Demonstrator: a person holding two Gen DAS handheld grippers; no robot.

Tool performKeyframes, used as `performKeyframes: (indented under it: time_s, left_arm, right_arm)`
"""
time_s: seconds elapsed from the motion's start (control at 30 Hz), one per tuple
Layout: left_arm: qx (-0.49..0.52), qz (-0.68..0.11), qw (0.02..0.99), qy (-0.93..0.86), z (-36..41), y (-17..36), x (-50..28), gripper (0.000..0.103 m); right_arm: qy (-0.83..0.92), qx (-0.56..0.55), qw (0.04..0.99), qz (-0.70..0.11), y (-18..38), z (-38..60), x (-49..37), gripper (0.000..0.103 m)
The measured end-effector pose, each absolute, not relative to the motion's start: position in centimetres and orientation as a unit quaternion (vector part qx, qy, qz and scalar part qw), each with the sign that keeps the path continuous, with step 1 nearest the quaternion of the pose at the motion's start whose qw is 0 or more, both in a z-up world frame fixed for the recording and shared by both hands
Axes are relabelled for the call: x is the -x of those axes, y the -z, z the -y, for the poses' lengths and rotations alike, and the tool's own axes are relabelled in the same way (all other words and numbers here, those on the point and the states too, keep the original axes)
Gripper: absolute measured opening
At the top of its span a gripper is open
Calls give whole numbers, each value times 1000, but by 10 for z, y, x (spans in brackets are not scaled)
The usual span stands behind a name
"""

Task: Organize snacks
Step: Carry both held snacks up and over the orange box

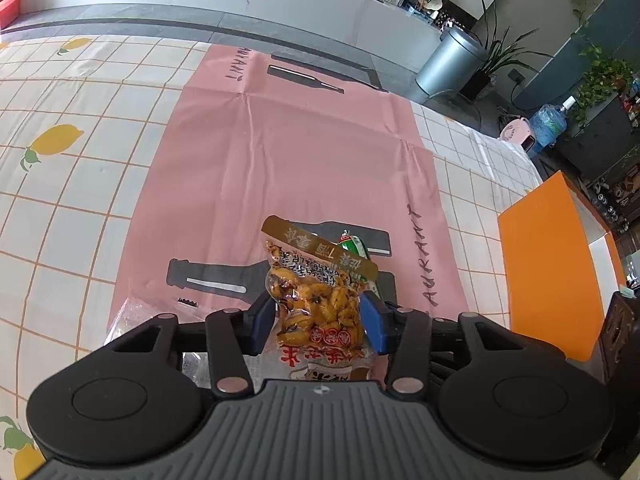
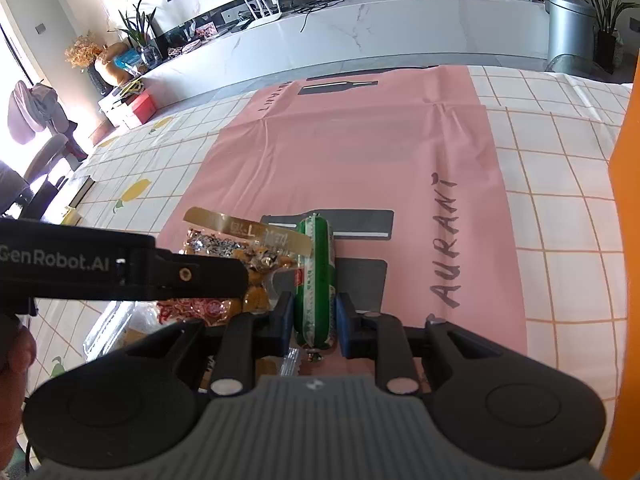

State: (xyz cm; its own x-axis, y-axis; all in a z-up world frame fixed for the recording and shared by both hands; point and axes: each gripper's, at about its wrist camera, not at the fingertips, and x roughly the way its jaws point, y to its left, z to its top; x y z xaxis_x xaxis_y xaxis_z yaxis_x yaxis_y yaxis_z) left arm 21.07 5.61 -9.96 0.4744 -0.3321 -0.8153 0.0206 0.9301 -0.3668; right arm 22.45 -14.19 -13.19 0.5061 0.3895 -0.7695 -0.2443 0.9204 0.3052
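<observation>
My left gripper (image 1: pixel 318 320) is shut on a clear snack packet of yellow beans with a gold top strip (image 1: pixel 316 300) and holds it over the pink mat (image 1: pixel 288 152). My right gripper (image 2: pixel 314 322) is shut on a green sausage stick (image 2: pixel 316 276), also above the mat. The tip of the green sausage (image 1: pixel 352 242) peeks out behind the bean packet in the left wrist view. In the right wrist view the left gripper's arm (image 2: pixel 120 268) crosses from the left with the bean packet (image 2: pixel 240 248) just left of the sausage.
An orange box (image 1: pixel 552 264) stands at the table's right edge; it also shows in the right wrist view (image 2: pixel 628 200). Clear wrappers (image 1: pixel 132 312) lie at the mat's near left corner. The lemon-print checked cloth (image 1: pixel 72 160) covers the table. A long white counter (image 2: pixel 400 36) lies beyond.
</observation>
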Motion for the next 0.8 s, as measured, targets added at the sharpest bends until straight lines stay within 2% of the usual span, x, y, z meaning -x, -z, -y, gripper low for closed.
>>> performKeyframes:
  time_s: [0.1,0.37,0.47,0.5,0.53,0.8]
  left_arm:
    - [173,-492,846,112,-57,94,-203,46]
    - [201,-483,843,124,-54,87,-189,46]
    - [209,-487,838,128,-48,93,-188,39]
    - [200,-487,842,117,-46,94,-189,30]
    - [190,-489,844,108,-44,96,-190,28]
    - [178,-486,851,94,-40,100,-185,27]
  right_arm:
    - [-182,-83,863,-463,132,145,-225,19]
    - [-188,-89,865,-458,133,150,-222,19]
    - [-191,-92,863,-458,134,151,-220,19]
    - [-190,-90,864,-458,133,151,-219,19]
    - [-190,-85,865,-457,133,151,-217,19]
    - [-191,-85,866,-455,129,156,-210,19]
